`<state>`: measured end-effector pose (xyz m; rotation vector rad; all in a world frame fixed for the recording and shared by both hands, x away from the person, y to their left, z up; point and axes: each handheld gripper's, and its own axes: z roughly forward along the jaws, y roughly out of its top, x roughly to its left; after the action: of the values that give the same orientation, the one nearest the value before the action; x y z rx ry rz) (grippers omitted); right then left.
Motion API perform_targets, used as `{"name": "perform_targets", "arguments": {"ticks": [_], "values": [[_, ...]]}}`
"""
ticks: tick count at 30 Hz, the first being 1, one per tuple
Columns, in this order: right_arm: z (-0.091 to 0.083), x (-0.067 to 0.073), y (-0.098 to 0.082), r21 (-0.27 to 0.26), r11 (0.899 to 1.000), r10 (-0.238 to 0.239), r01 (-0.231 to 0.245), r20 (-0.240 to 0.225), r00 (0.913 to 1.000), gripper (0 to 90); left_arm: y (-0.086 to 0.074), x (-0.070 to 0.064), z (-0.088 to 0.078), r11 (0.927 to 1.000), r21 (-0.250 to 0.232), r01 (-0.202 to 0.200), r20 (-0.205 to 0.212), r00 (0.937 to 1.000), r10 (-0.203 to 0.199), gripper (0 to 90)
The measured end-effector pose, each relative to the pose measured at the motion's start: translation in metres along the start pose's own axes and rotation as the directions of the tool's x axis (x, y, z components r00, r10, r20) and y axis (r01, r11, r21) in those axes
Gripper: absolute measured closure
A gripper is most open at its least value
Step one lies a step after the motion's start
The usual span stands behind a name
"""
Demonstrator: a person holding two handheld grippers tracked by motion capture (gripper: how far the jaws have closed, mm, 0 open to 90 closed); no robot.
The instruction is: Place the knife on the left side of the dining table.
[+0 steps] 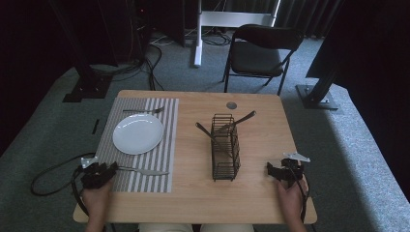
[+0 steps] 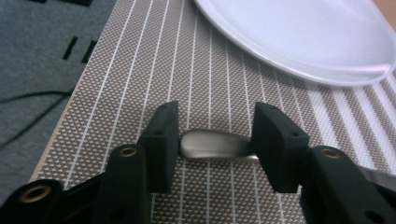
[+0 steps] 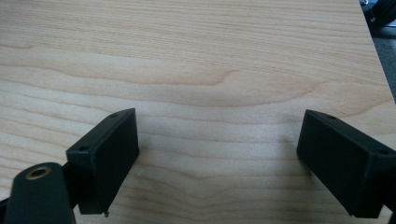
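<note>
a: high view. what's on the light wooden table (image 1: 251, 193)?
b: grey-and-white striped woven placemat (image 1: 159, 108) on the 9 o'clock half. round white plate (image 1: 138, 134) on it. silver fork (image 1: 143, 110) at the plate's 12 o'clock, on the mat. silver table knife (image 1: 145, 171) at the plate's 6 o'clock, lying crosswise.
a: centre?
b: black wire cutlery basket (image 1: 226, 148), two dark-handled utensils (image 1: 237, 121) leaning out of its far end. black folding chair (image 1: 261, 53) beyond the table at 12 o'clock.
a: grippers?
b: left gripper (image 1: 112, 169) at the mat's near 9 o'clock corner, at the knife's handle end. right gripper (image 1: 269, 170) at 3 o'clock of the basket, over bare wood, apart from it.
a: left gripper view?
b: jaws straddle the rounded handle end of the knife (image 2: 212, 145). one jaw looks in contact, small gap at the other; not clamped, part open. plate rim (image 2: 299, 42) at 1 o'clock.
a: right gripper view?
b: jaws spread wide, nothing between them, bare wood below.
</note>
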<state>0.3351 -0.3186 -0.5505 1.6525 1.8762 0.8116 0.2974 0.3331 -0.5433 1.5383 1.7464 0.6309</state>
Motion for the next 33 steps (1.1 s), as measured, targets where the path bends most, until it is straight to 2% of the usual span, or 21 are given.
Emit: {"name": "perform_targets", "arguments": {"ticks": [3, 5, 7, 10, 11, 12, 15, 17, 21, 23, 24, 25, 26, 29, 30, 31, 33], "values": [[0.0, 0.0, 0.0, 0.0, 1.0, 0.0, 0.0, 0.0, 1.0, 11.8, -0.003, 0.0, -0.005, 0.9992, -0.038, -0.012, 0.02, 0.9997, 0.013, 48.2], [0.0, 0.0, 0.0, 0.0, 1.0, 0.0, 0.0, 0.0, 1.0, 11.8, -0.005, -0.001, -0.009, 0.9984, -0.05, -0.026, 0.039, 0.9988, 0.028, 42.1], [0.0, 0.0, 0.0, 0.0, 1.0, 0.0, 0.0, 0.0, 1.0, 11.8, -0.009, -0.005, -0.015, 0.9963, -0.072, -0.048, 0.105, 0.993, 0.055, 41.0], [0.0, 0.0, 0.0, 0.0, 1.0, 0.0, 0.0, 0.0, 1.0, 11.8, -0.015, -0.013, -0.021, 0.9922, -0.065, -0.107, 0.123, 0.9858, 0.114, 38.8], [0.0, 0.0, 0.0, 0.0, 1.0, 0.0, 0.0, 0.0, 1.0, 11.8, -0.017, -0.015, -0.023, 0.9924, -0.055, -0.111, 0.122, 0.9857, 0.117, 36.7], [0.0, 0.0, 0.0, 0.0, 1.0, 0.0, 0.0, 0.0, 1.0, 11.8, -0.019, -0.016, -0.025, 0.993, -0.056, -0.104, 0.142, 0.9837, 0.111, 36.5], [0.0, 0.0, 0.0, 0.0, 1.0, 0.0, 0.0, 0.0, 1.0, 11.8, -0.023, -0.018, -0.032, 0.9926, -0.07, -0.099, 0.166, 0.98, 0.11, 34.8], [0.0, 0.0, 0.0, 0.0, 1.0, 0.0, 0.0, 0.0, 1.0, 11.8, -0.023, -0.019, -0.035, 0.9904, -0.07, -0.119, 0.156, 0.9793, 0.129, 31.4], [0.0, 0.0, 0.0, 0.0, 1.0, 0.0, 0.0, 0.0, 1.0, 11.8, -0.024, -0.015, -0.04, 0.9873, -0.092, -0.13, 0.138, 0.9803, 0.142, 27.6], [0.0, 0.0, 0.0, 0.0, 1.0, 0.0, 0.0, 0.0, 1.0, 11.8, -0.023, -0.014, -0.041, 0.9869, -0.064, -0.148, 0.12, 0.9807, 0.155, 20.0], [0.0, 0.0, 0.0, 0.0, 1.0, 0.0, 0.0, 0.0, 1.0, 11.8, -0.023, -0.014, -0.041, 0.9852, -0.058, -0.162, 0.117, 0.9789, 0.167, 14.1], [0.0, 0.0, 0.0, 0.0, 1.0, 0.0, 0.0, 0.0, 1.0, 11.8, -0.023, -0.014, -0.04, 0.981, -0.042, -0.189, 0.113, 0.9746, 0.193, 12.8], [0.0, 0.0, 0.0, 0.0, 1.0, 0.0, 0.0, 0.0, 1.0, 11.8, -0.023, -0.015, -0.04, 0.9795, -0.034, -0.199, 0.103, 0.9741, 0.201, 8.8], [0.0, 0.0, 0.0, 0.0, 1.0, 0.0, 0.0, 0.0, 1.0, 11.8, -0.025, -0.016, -0.038, 0.9764, -0.024, -0.215, 0.119, 0.9692, 0.216, 7.0], [0.0, 0.0, 0.0, 0.0, 1.0, 0.0, 0.0, 0.0, 1.0, 11.8, -0.025, -0.016, -0.036, 0.9743, -0.006, -0.225, 0.14, 0.9646, 0.224, 0.0], [0.0, 0.0, 0.0, 0.0, 1.0, 0.0, 0.0, 0.0, 1.0, 11.8, -0.026, -0.018, -0.036, 0.971, -0.002, -0.239, 0.108, 0.9653, 0.238, 0.0], [0.0, 0.0, 0.0, 0.0, 1.0, 0.0, 0.0, 0.0, 1.0, 11.8, -0.026, -0.02, -0.037, 0.9682, -0.007, -0.25, 0.095, 0.9637, 0.25, 0.0]]}}
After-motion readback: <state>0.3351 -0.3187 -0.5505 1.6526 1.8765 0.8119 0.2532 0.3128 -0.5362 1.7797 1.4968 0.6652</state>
